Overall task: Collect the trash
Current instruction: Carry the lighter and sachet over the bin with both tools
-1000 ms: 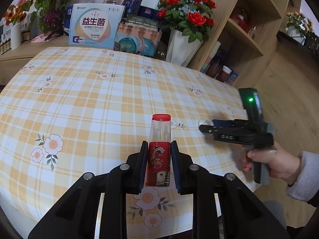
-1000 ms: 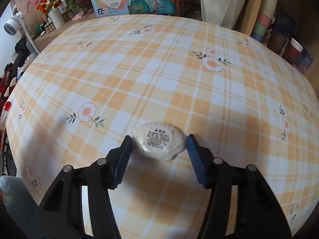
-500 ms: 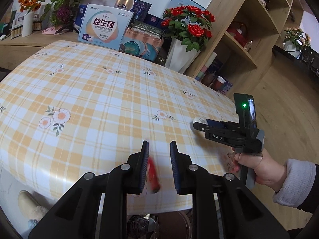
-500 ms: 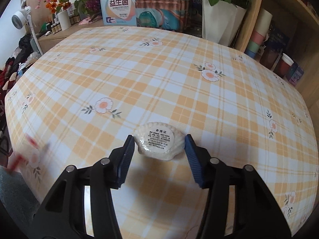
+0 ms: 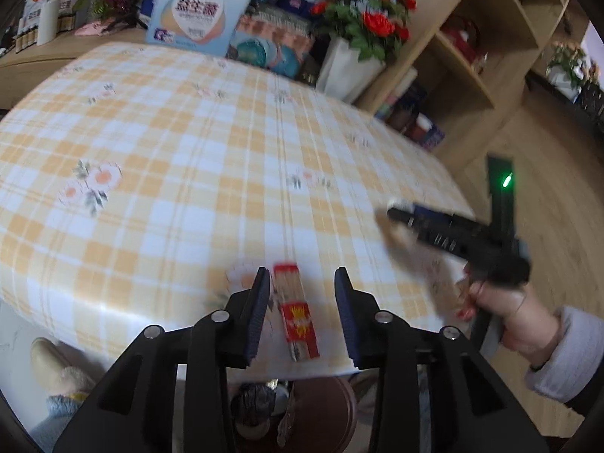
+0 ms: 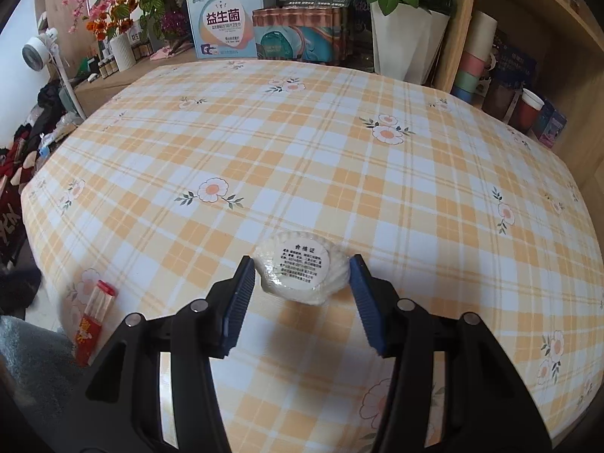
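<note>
Far left, beyond the table [image 6: 339,173] with its orange-and-white checked cloth, clothes lie heaped on the floor by a white fan [image 6: 36,54], and a vase of pink and orange flowers [image 6: 124,3] stands on a low wooden ledge.

At the table's near left edge the left gripper [image 5: 302,302] points down over the rim. Its jaws have just been opening and now stand apart, and between them a red-capped snack tube [image 5: 296,313] with a red label hangs loose, clear of both pads and slightly tilted. Directly below it sits a round brown bin [image 5: 302,411] with dark rubbish inside. A slipper [image 5: 53,362] shows on the floor to the left of it.

Further right, the right gripper [image 6: 298,283] is held above the cloth near the front edge. Its jaws are closed on a white shell-shaped packet [image 6: 302,268] wrapped in clear film with a round printed label, both blue pads pressing its sides. From the left wrist camera a hand [image 5: 502,313] in a pale sleeve grips that tool's handle.

Behind the table stand a blue-and-white box [image 6: 226,19], a pack of cans [image 6: 302,34] and red roses in a white pot [image 6: 404,37], with a wooden shelf unit [image 6: 528,37] at the far right.
</note>
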Available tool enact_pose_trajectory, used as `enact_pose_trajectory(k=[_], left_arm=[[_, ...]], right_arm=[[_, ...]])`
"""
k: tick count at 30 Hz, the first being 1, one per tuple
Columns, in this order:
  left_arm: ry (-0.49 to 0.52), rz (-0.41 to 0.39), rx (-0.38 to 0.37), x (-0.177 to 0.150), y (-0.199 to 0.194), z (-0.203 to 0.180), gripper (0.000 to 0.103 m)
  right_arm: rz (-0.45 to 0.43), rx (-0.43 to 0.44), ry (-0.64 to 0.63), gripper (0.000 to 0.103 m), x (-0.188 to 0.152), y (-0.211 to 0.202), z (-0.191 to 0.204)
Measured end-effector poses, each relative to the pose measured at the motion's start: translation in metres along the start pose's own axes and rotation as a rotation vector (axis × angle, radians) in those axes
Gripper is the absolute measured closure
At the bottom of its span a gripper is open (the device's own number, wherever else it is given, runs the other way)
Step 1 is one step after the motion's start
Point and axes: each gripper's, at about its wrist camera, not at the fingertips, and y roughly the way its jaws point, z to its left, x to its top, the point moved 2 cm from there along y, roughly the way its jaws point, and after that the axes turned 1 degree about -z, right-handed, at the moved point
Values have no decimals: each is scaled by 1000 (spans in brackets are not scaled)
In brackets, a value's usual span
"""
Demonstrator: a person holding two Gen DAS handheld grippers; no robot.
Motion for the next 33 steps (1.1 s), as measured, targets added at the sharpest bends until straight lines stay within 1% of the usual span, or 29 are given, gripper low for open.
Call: enact_pose_trajectory(k=[1,2,4,6,12,13,16,20,27,33], left_arm=[[17,34,17,-6,10,-4,67],[38,51,41,-11,18,-7,67],[56,67,89,-16,31,-7,67],[61,87,106,-17,40,-6,67],[171,82,184,-13,55,-20,68],[181,83,195,-13,56,-21,81],[162,80,175,-10,55,-20,81],[155,28,155,2,38,-25,81],[159,-98,96,26,-18,-47,81],[142,-191,16,24,-75,-69,81]], right_arm=[[-1,8,9,50,-1,-1,0],[-1,14,17,50,-2,-2,0],[-7,28,26,50,-6,-5,2],[-13,38,24,50,-9,-10,4],[-42,53,24,50,-14,-24,9],[-49,57,30,50,-15,-28,9],[-69,70,55,50,-18,-39,9],[-89,72,53,50,-21,-51,12],[-135,89,56,50,-28,-85,23],[-177,102,52,50,-44,-123,35]])
